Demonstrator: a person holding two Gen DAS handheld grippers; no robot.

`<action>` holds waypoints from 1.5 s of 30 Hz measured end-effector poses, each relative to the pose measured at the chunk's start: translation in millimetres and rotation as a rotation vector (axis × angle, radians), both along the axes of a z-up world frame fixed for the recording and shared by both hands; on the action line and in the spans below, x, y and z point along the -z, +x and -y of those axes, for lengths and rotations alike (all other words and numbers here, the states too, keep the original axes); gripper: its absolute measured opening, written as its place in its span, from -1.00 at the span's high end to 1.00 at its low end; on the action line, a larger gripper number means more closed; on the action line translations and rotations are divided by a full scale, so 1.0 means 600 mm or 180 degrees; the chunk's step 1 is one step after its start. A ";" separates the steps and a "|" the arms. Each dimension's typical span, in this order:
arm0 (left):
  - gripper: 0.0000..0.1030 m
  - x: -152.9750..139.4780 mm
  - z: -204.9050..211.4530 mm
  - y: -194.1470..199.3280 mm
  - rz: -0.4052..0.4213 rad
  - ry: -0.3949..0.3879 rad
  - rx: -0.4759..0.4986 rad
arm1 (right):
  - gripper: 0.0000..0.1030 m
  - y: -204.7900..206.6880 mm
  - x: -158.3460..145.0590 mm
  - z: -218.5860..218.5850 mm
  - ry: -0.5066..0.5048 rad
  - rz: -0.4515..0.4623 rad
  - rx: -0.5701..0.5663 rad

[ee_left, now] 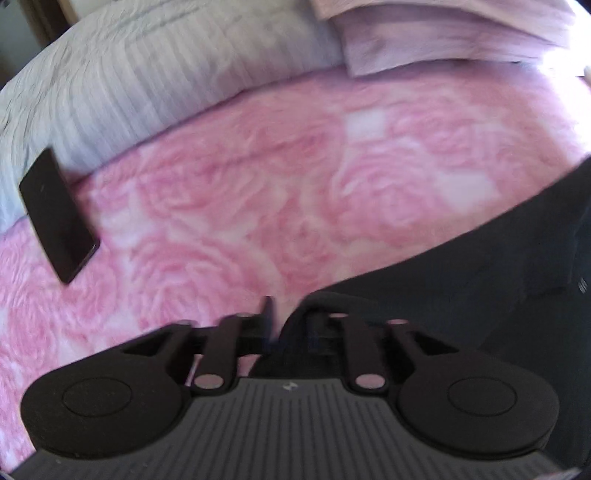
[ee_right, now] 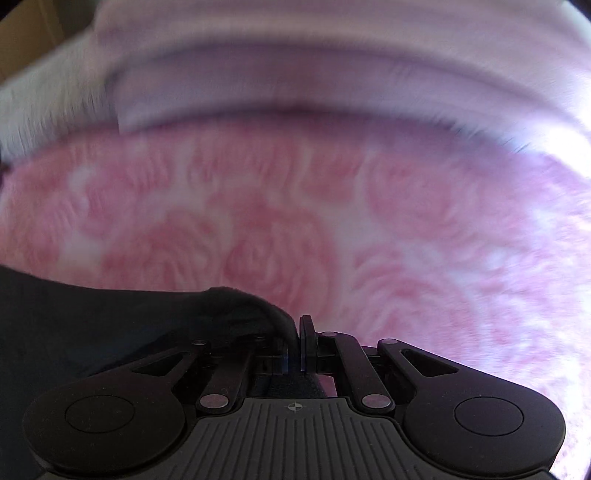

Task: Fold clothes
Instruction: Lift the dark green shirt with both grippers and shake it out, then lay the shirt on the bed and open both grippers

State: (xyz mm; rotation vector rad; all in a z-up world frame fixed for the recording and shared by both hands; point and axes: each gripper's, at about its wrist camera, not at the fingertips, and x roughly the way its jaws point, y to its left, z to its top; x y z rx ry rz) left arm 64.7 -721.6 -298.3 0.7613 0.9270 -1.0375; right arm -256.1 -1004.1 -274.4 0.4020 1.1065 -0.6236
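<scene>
Looking along the left gripper, the view shows its jaws standing a little apart, with the rolled edge of a dark garment draped over the right-hand finger and dipping into the gap; the motion blur makes it unclear whether the pads press on the cloth at all. The garment spreads from that finger toward the lower right of the view and lies on a pink rose-patterned blanket that covers the bed. A black phone lies flat at the left, its far end against a grey striped pillow, its near end on the blanket. A folded pink cover sits at the upper right, beside the pillow and well apart from the garment. No box, basket or other container appears here, so nothing is held in one. In the right wrist view, the right gripper has its jaws pressed together on a thick folded hem of the same dark garment, which trails from the pinch to the lower left over the blanket. Beyond it the folded pink cover runs across the top, heavily blurred.
</scene>
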 end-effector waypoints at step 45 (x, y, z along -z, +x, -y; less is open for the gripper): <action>0.16 -0.029 -0.377 0.027 -0.0536 0.0135 -0.0412 | 0.05 0.104 -0.001 -0.445 0.0707 0.0830 -0.0312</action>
